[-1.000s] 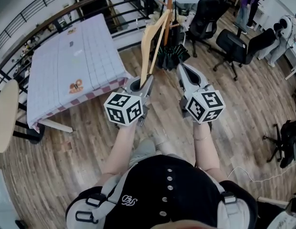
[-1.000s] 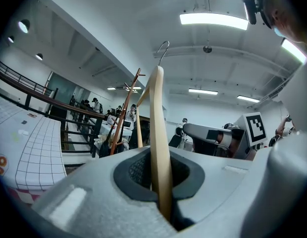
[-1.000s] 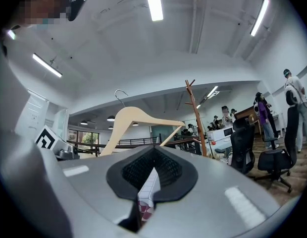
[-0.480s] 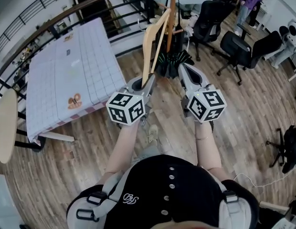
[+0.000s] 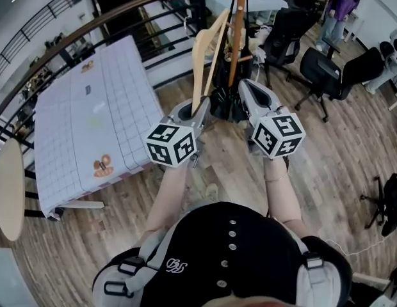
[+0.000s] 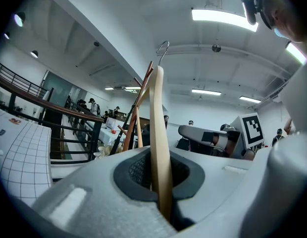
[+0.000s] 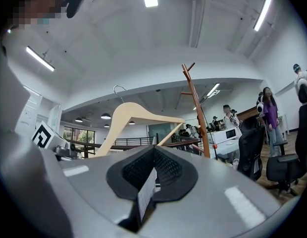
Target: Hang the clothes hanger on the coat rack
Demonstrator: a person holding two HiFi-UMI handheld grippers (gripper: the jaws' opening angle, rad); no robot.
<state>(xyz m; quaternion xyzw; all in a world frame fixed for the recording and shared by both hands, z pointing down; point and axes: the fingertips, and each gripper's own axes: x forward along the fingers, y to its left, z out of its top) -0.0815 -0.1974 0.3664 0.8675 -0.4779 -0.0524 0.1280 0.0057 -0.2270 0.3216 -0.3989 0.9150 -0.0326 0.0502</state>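
The left gripper (image 6: 159, 175) has its jaws clamped on one arm of the wooden hanger (image 6: 158, 113), which rises straight up out of them with its wire hook (image 6: 163, 48) at the top. The rack (image 7: 195, 108) stands just beyond those jaws, close beside the hanger. The hook seems not to touch it, though the head view is too small to be sure. The right gripper (image 7: 152, 170), beside the left one, has its jaws together on nothing, with the rack ahead of them.

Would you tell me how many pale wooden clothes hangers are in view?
1: the pale wooden clothes hanger stands upright in the left gripper, beside the brown coat rack. Others may be hidden.
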